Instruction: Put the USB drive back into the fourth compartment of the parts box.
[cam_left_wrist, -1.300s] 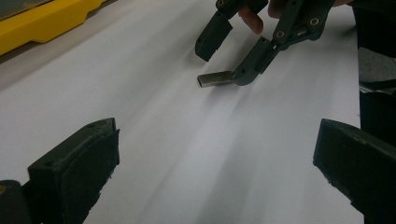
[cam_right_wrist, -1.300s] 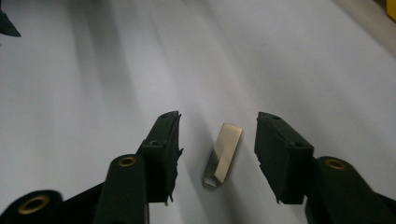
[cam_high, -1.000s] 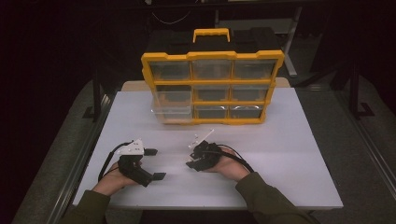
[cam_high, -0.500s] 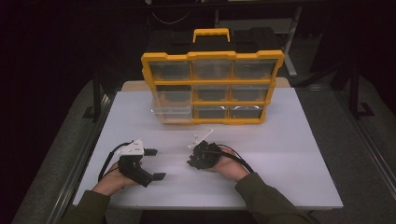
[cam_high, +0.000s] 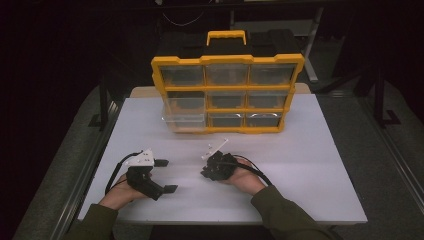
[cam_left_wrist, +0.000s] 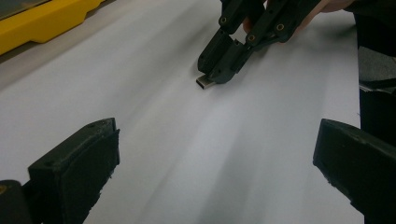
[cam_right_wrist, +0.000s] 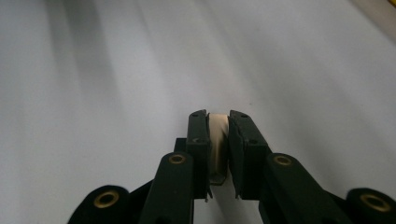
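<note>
My right gripper rests low over the middle of the white table, shut on a small USB stick. In the left gripper view the stick's metal plug pokes out below the right gripper's black jaws, just above the tabletop. The right gripper view shows the stick's pale body pinched between the two jaws of my right gripper. My left gripper lies to the left, apart from the stick. It faces the stick and is open, with nothing between its jaws.
A yellow and black organizer with several clear drawers stands upright at the back of the table. Its lower left drawer seems to stick out a little. Bare white tabletop lies between the organizer and both hands.
The right hand has shifted very slightly toward the left gripper. The left gripper has not moved.
</note>
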